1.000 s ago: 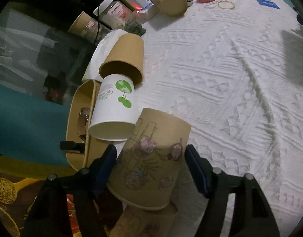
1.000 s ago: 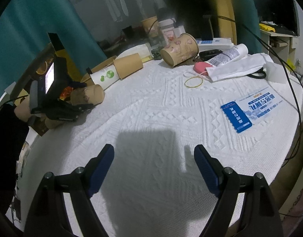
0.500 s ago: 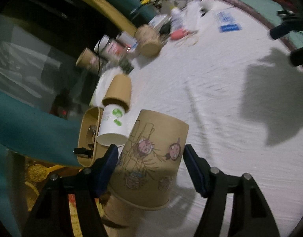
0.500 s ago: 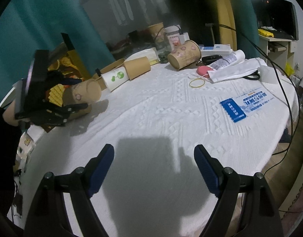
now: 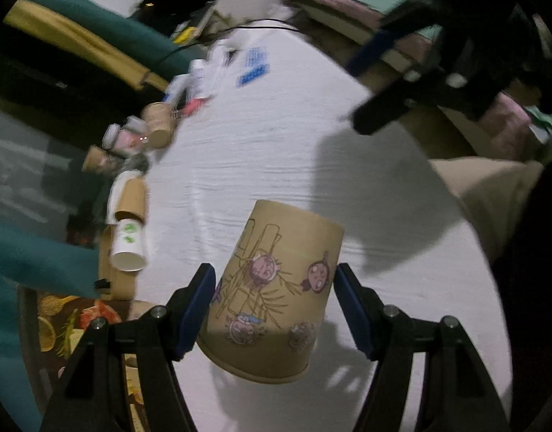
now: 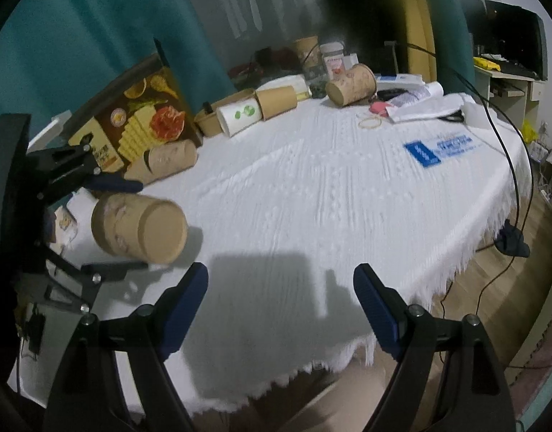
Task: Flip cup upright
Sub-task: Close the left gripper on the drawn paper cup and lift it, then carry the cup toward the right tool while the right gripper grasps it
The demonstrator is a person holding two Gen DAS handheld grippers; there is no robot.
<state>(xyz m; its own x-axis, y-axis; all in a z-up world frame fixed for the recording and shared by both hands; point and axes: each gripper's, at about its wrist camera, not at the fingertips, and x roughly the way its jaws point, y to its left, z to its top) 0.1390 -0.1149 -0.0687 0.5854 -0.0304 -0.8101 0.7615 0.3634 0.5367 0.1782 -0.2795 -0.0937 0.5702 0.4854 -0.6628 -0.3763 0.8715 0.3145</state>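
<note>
My left gripper (image 5: 276, 302) is shut on a brown paper cup with cartoon drawings (image 5: 276, 288). It holds the cup in the air above the white tablecloth (image 5: 276, 144), lying sideways with the base pointing away from me. The right wrist view shows the same cup (image 6: 139, 228) at the left, base toward that camera, between the left gripper's fingers (image 6: 110, 185). My right gripper (image 6: 279, 298) is open and empty above the table's near edge, to the right of the cup.
Another cartoon cup (image 6: 167, 160) lies on its side by a snack box (image 6: 131, 126). A white cup (image 6: 239, 115) and plain brown cups (image 6: 279, 99) lie at the back left, another cup (image 6: 351, 84) and jars behind. A blue card (image 6: 438, 147), rubber band (image 6: 371, 122) and cable (image 6: 499, 136) lie right.
My left gripper has lifted the cartoon cup off the table and swung it right, toward the table's middle and my right gripper. The right gripper stayed open and drew back a little.
</note>
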